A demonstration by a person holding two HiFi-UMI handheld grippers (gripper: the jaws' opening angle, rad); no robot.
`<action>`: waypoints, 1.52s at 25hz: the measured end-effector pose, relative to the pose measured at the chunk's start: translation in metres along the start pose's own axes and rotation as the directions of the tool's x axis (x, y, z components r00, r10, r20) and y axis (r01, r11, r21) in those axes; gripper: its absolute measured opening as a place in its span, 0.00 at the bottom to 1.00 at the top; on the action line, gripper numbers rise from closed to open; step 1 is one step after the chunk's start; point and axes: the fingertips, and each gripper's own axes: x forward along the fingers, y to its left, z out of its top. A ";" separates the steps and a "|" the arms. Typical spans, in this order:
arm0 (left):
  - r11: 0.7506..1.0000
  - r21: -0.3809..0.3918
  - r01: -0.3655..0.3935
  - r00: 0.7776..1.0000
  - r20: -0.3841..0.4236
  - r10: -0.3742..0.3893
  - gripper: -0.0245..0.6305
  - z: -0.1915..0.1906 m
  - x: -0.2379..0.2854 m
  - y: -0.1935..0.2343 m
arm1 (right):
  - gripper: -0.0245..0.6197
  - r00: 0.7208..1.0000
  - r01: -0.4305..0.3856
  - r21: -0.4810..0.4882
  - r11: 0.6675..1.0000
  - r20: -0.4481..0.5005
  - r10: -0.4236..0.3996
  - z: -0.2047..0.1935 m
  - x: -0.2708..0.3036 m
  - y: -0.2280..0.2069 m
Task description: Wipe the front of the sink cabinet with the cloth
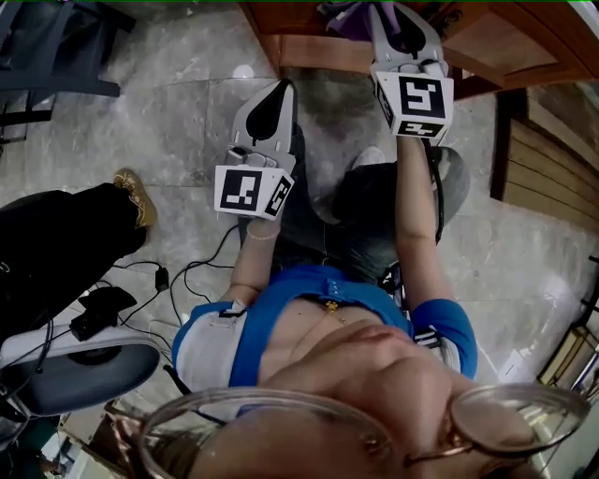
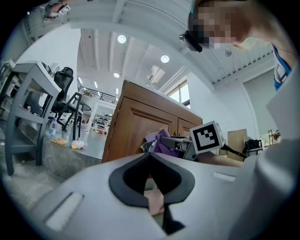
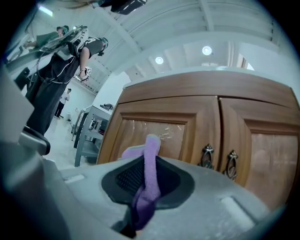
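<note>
The wooden sink cabinet (image 3: 154,133) fills the right gripper view, with two dark metal handles (image 3: 206,157) where its doors meet. My right gripper (image 3: 147,140) is shut on a purple cloth (image 3: 149,178), whose end sticks up past the jaw tips close to the left door panel. In the head view the right gripper (image 1: 384,9) reaches the cabinet (image 1: 309,47) at the top, the cloth (image 1: 348,17) bunched at its tips. My left gripper (image 1: 279,91) hangs back over the floor, shut and holding nothing. In the left gripper view, the left gripper (image 2: 150,157) faces the cabinet (image 2: 136,126) and cloth (image 2: 161,140).
A person in black (image 1: 65,234) stands at the left, with cables (image 1: 187,281) and a grey device (image 1: 75,365) on the marble floor. A grey desk (image 2: 28,93) and black chair (image 2: 65,89) stand left of the cabinet; small items (image 2: 77,144) lie on the floor.
</note>
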 end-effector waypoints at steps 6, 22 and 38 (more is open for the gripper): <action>0.998 0.032 -0.049 0.999 -0.001 0.049 0.04 0.003 -0.009 0.014 | 0.12 0.997 -0.071 0.004 0.997 0.010 0.071 0.004 0.020 0.030; 0.989 0.042 -0.141 0.989 0.039 0.139 0.04 0.020 -0.039 0.041 | 0.12 0.973 -0.229 -0.018 0.973 -0.001 0.229 0.005 0.061 0.111; 0.992 0.028 -0.123 0.992 0.029 0.122 0.04 0.016 -0.034 0.039 | 0.12 0.964 -0.258 -0.028 0.966 -0.081 0.255 -0.038 0.064 0.128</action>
